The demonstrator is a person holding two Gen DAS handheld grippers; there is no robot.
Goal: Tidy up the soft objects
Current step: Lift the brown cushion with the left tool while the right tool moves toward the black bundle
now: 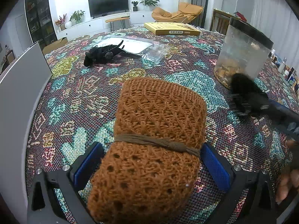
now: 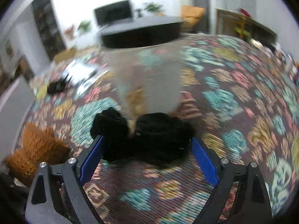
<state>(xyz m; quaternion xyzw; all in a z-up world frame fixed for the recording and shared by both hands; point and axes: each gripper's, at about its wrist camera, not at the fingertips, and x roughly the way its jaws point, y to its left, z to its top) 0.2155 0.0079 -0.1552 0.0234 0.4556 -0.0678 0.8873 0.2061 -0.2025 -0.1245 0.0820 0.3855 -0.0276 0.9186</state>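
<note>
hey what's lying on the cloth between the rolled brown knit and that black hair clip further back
Nothing: in the left wrist view, only bare patterned tablecloth lies between the brown knit roll and the black hair clip.

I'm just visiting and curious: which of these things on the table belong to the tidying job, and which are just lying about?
Part of the job:
orange knitted roll
black fluffy bundle
black soft item

Just lying about:
yellow book
clear container
plastic bag
</note>
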